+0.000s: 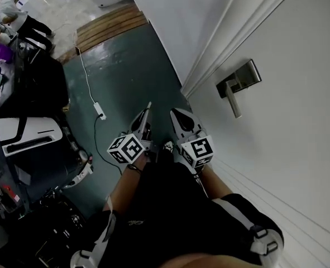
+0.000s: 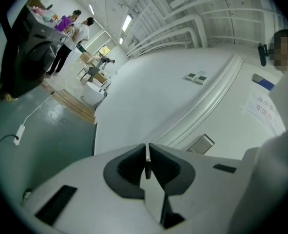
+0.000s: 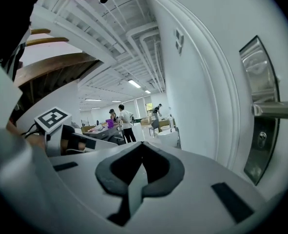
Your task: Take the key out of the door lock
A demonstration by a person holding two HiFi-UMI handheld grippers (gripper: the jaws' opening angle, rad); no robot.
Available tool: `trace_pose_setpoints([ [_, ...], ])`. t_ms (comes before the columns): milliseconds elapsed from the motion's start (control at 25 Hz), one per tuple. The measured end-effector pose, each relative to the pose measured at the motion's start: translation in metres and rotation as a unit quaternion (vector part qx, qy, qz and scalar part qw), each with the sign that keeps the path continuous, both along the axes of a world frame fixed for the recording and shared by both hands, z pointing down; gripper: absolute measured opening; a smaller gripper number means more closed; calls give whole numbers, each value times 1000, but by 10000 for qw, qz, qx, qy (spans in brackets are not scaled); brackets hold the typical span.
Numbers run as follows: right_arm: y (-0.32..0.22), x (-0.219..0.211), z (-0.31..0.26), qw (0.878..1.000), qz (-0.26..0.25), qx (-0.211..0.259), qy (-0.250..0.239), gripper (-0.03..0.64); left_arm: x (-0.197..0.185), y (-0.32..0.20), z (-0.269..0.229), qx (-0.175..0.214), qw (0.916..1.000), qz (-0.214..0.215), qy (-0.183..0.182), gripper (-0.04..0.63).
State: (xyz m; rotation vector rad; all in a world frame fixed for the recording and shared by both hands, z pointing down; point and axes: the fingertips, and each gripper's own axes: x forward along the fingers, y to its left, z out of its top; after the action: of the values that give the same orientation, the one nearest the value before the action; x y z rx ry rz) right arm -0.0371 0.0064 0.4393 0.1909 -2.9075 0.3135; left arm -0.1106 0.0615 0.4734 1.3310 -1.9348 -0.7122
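The left claw (image 1: 146, 116) grips the thin key (image 2: 147, 164), clear of the lock plate (image 3: 257, 82), the right claw (image 3: 141, 149) clenched empty; removal looks done.

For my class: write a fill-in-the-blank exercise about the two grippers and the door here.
1. The left gripper is shut on a thin metal ___.
2. The jaws of the right gripper are ___, with nothing between them.
3. The lever handle sits on a ___ door.
Missing words: key; together; white.
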Motion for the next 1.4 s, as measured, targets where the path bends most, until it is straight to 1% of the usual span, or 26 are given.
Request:
trace_pose_setpoints([
  [160,5,-9,-23,9995,-75,302,-74,8,-6,17,-28,0,9980,-91,-630,37],
  [240,6,-11,-33,9991,-94,406,-99,8,-7,20,-44,38,9954,-82,-954,37],
  [360,4,-12,-45,9987,-29,482,-165,8,-6,18,-67,130,9901,38,-1397,37],
  [520,-1,-16,-68,9962,210,697,-469,8,-7,13,-92,220,9793,251,-1996,37],
  [560,0,-16,-73,9957,270,736,-498,8,-7,13,-98,234,9763,310,-2130,37],
  [680,3,-12,-88,9951,484,786,-365,8,-4,11,-118,232,9669,527,-2487,37],
  [760,2,-16,-101,9923,572,942,-567,8,-4,7,-131,290,9596,670,-2717,37],
  [880,2,-24,-121,9877,729,1111,-826,8,-7,5,-155,440,9484,827,-3029,37],
  [920,3,-25,-125,9871,800,1115,-822,8,-9,6,-162,486,9444,858,-3137,37],
  [1000,7,-28,-131,9881,947,1040,-624,8,-15,12,-175,562,9384,887,-3292,37],
  [1040,9,-30,-135,9881,1001,1028,-550,8,-18,15,-181,591,9369,876,-3333,37],
  [1160,16,-36,-149,9844,1052,1216,-718,8,-30,24,-196,629,9322,778,-3477,37],
  [1240,19,-38,-155,9831,1089,1292,-706,8,-35,30,-203,610,9277,721,-3613,37],
  [1320,20,-37,-162,9793,1074,1445,-919,8,-34,31,-205,589,9238,709,-3716,37],
  [1400,21,-36,-165,9762,1058,1551,-1087,8,-32,31,-206,600,9229,722,-3735,37],
])
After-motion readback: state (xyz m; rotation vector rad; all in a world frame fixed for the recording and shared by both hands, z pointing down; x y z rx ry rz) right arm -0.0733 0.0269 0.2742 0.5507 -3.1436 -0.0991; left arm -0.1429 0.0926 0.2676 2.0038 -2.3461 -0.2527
